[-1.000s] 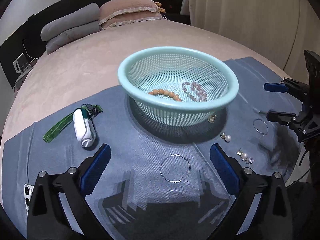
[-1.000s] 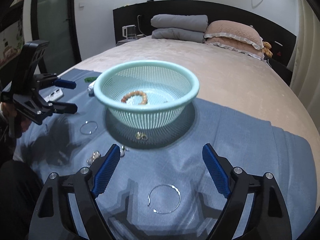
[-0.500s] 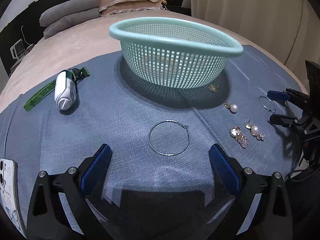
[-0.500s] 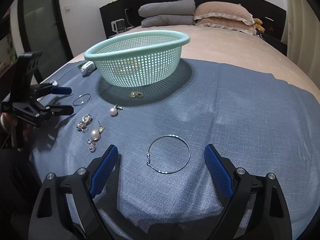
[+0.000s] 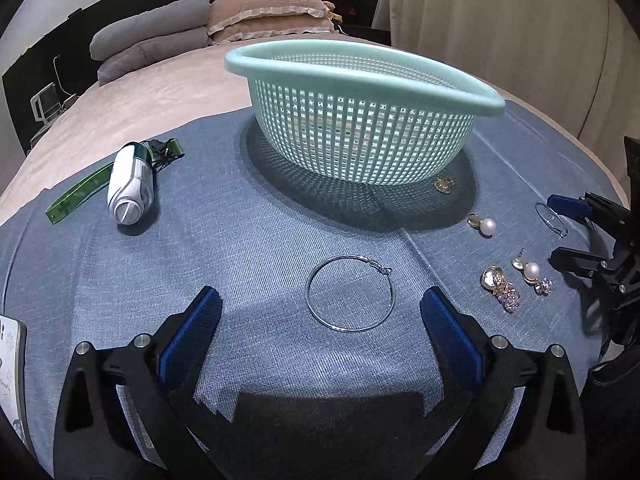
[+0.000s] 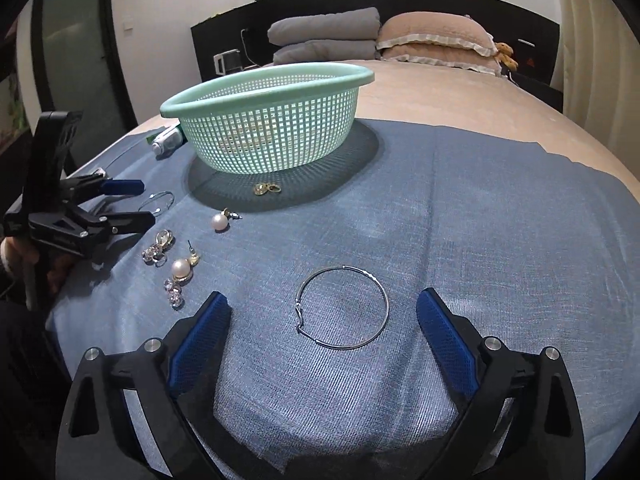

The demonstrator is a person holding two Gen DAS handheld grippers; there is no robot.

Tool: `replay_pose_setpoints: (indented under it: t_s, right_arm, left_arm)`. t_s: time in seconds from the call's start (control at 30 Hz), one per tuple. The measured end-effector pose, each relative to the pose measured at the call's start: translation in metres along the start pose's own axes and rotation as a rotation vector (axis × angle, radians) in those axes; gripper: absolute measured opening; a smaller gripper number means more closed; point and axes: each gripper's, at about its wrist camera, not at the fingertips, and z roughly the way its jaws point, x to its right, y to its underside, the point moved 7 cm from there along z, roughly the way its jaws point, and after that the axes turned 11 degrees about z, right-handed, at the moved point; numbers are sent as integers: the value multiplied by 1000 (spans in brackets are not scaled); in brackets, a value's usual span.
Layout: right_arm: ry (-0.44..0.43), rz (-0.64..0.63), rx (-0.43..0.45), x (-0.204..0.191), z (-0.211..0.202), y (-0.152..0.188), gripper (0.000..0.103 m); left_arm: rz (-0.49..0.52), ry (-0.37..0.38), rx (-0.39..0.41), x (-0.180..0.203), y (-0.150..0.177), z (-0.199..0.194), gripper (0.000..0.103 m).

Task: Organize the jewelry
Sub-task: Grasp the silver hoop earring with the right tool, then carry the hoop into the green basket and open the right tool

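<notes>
A mint mesh basket (image 5: 360,120) stands on a blue cloth (image 5: 240,240); it also shows in the right wrist view (image 6: 272,120). A silver hoop earring (image 5: 349,298) lies between the open fingers of my left gripper (image 5: 320,316), low over the cloth. In the right wrist view, another silver hoop (image 6: 342,307) lies between the open fingers of my right gripper (image 6: 324,318). Pearl earrings (image 5: 486,225) (image 5: 530,270), a crystal earring (image 5: 500,286) and a gold piece (image 5: 443,184) lie loose to the right. The right gripper (image 5: 568,232) is seen at the right edge.
A white device (image 5: 130,188) with a green strap (image 5: 74,200) lies left of the basket. A phone (image 5: 10,364) lies at the left edge. Pillows (image 5: 260,12) lie on the bed behind. The cloth's edge is close below both grippers.
Both grippers have dropped lower toward the cloth and moved closer to their hoops. The basket is now seen from the side, its contents hidden. Both stay open.
</notes>
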Motion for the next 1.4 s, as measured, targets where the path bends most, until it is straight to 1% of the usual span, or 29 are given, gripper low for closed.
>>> replay_pose_setpoints:
  t_s: [0.13, 0.2, 0.27, 0.3, 0.33, 0.37, 0.4, 0.5, 0.53, 0.67, 0.77, 0.83, 0.87, 0.9, 0.93, 0.97, 1.03, 1.13, 1.23, 1.33, 1.4]
  right_arm:
    - [-6, 3, 5, 0, 0, 1, 90]
    - [-1, 19, 18, 2, -3, 0, 84]
    - [-2, 55, 37, 9, -7, -1, 71]
    - [-4, 75, 45, 12, -9, -1, 67]
    - [-5, 90, 53, 15, -10, 0, 62]
    - [0, 98, 60, 16, -11, 0, 57]
    - [10, 98, 65, 17, -12, 1, 55]
    - [19, 80, 72, 14, -13, 2, 46]
    - [16, 75, 75, 13, -13, 2, 41]
    - [28, 65, 77, 12, -14, 1, 41]
    - [45, 51, 80, 10, -14, 2, 41]
    - [49, 48, 82, 10, -13, 2, 41]
    - [51, 46, 82, 10, -13, 2, 41]
    - [53, 45, 82, 10, -13, 2, 41]
    - [55, 44, 82, 9, -13, 3, 41]
    - [57, 42, 83, 9, -13, 3, 41]
    - [64, 38, 87, 8, -14, 3, 41]
    - [64, 43, 94, 8, -18, 4, 41]
    - [56, 48, 97, 6, -24, 6, 41]
    - [55, 21, 99, 2, -32, 8, 41]
    - [60, 7, 114, 0, -38, 4, 41]
  left_arm:
    - [4, -9, 1, 3, 3, -1, 98]
    - [9, -22, 3, 6, 6, -4, 97]
    - [9, -22, 6, 8, 6, -4, 95]
    - [9, -19, 8, 9, 6, -5, 93]
    - [11, -15, 10, 10, 6, -6, 92]
    - [15, -5, 13, 12, 7, -7, 87]
    - [19, 7, 15, 13, 7, -8, 83]
    - [25, 9, 19, 17, 9, -9, 78]
    - [25, 12, 20, 18, 9, -10, 77]
    - [28, 21, 22, 23, 11, -13, 69]
    - [26, 24, 21, 24, 12, -14, 68]
    - [20, 37, 24, 24, 13, -15, 65]
    - [22, 46, 26, 25, 13, -16, 61]
    - [24, 58, 26, 24, 12, -17, 55]
    - [21, 68, 24, 23, 12, -17, 52]
    - [11, 74, 20, 21, 11, -17, 43]
    - [-12, 95, 12, 19, 10, -18, 43]
    - [17, 72, 6, 22, 7, -19, 42]
    - [7, 75, 0, 20, 4, -24, 42]
    - [14, 56, 2, 17, 1, -33, 42]
    - [-9, 76, 13, 13, -1, -41, 42]
